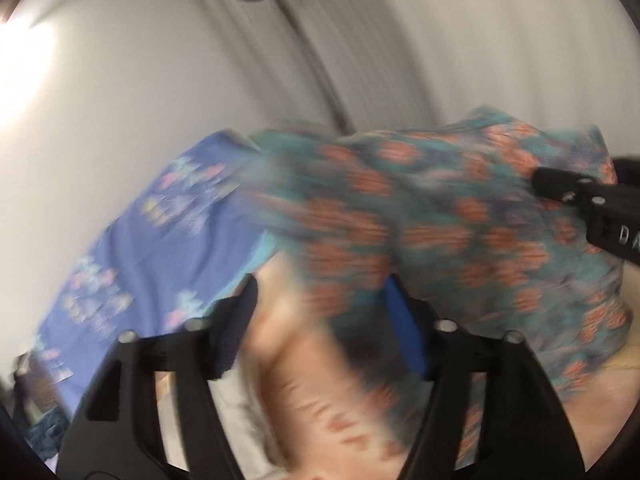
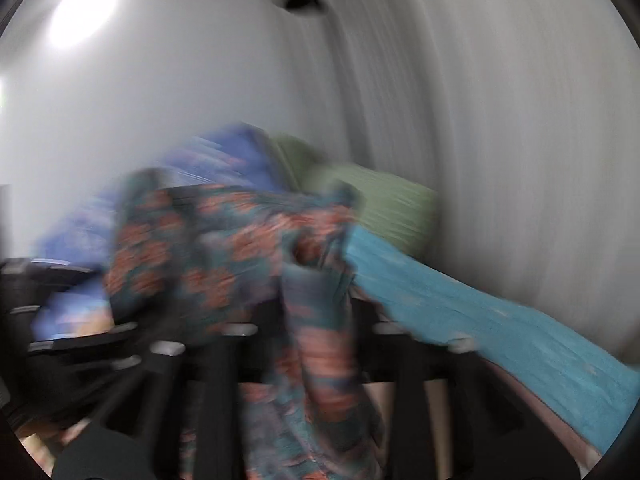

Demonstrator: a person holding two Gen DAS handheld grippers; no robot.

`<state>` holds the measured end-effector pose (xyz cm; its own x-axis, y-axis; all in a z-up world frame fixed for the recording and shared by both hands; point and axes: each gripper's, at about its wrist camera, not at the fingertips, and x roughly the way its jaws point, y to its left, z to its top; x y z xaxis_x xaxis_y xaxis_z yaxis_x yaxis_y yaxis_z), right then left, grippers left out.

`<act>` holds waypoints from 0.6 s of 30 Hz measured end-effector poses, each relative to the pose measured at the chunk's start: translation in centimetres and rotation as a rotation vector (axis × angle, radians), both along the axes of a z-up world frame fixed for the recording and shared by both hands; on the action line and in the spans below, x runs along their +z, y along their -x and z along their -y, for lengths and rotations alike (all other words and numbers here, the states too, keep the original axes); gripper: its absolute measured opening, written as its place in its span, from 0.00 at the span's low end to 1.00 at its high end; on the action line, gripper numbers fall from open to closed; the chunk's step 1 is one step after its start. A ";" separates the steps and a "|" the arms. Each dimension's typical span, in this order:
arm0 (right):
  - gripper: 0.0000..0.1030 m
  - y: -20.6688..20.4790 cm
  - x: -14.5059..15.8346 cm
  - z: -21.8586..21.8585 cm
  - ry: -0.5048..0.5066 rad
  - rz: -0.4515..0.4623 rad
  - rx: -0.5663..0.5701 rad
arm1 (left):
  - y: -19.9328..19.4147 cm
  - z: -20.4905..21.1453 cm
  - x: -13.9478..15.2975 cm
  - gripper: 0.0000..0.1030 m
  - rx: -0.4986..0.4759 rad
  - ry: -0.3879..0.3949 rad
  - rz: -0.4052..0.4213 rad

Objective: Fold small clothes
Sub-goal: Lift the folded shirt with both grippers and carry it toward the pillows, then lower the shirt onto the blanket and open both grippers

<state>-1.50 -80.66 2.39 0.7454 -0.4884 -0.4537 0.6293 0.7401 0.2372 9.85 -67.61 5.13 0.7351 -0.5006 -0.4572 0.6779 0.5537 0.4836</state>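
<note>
The left gripper stands with jaws apart, the floral garment draped across the gap and over one finger; the pads do not look pressed on it. The right gripper also seems parted, a hanging fold of the same garment between its fingers — smear hides whether the pads touch. The cloth lies bunched and loose, with no neat fold visible, so I judge the folding barely begun or just being laid out. Behind it lie a blue patterned sheet, a teal cloth and a green pillow. Motion blur softens everything — the garment's edges, sleeves and shape cannot be made out.
</note>
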 end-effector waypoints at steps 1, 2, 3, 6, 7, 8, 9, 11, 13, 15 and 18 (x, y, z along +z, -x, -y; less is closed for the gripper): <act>0.72 -0.8 -2.4 1.2 -0.069 -0.094 -0.085 | -0.8 -0.3 -1.6 0.64 -0.005 -0.019 -0.056; 0.72 -1.0 -4.4 2.0 -0.140 -0.133 -0.094 | -1.3 -0.7 -2.9 0.64 -0.015 -0.028 -0.112; 0.72 -1.1 -6.4 2.7 -0.221 -0.156 -0.078 | -1.7 -1.0 -4.3 0.65 -0.040 -0.041 -0.177; 0.74 -1.4 -13.5 3.9 -0.375 -0.267 -0.076 | -1.5 -1.1 -10.4 0.67 -0.090 -0.204 -0.238; 0.76 -0.9 -13.8 3.3 -0.340 -0.240 -0.071 | -0.8 -1.1 -12.0 0.67 -0.105 -0.241 -0.224; 0.76 -0.7 -13.9 2.8 -0.329 -0.237 -0.074 | -0.3 -1.3 -13.2 0.66 -0.112 -0.239 -0.191; 0.76 -0.6 -13.8 2.5 -0.319 -0.244 -0.078 | 0.3 -1.6 -13.7 0.62 -0.107 -0.214 -0.159; 0.76 -0.6 -13.7 2.3 -0.290 -0.259 -0.087 | 1.5 -1.9 -14.1 0.55 -0.097 -0.188 -0.148; 0.76 -0.4 -13.5 1.9 -0.276 -0.256 -0.093 | 1.7 -2.6 -14.6 0.55 -0.095 -0.178 -0.151; 0.76 0.5 -13.4 1.4 -0.275 -0.233 -0.097 | 1.3 -3.2 -14.2 0.56 -0.095 -0.160 -0.190; 0.76 1.2 -12.7 0.1 -0.250 -0.238 -0.092 | 2.4 -5.4 -12.7 0.67 -0.081 -0.127 -0.240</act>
<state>-2.65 -80.75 -10.28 0.5620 -0.4010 -0.7234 0.7503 0.6152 0.2419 7.44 -62.24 -7.59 0.5584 -0.4809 -0.6760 0.8208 0.4387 0.3659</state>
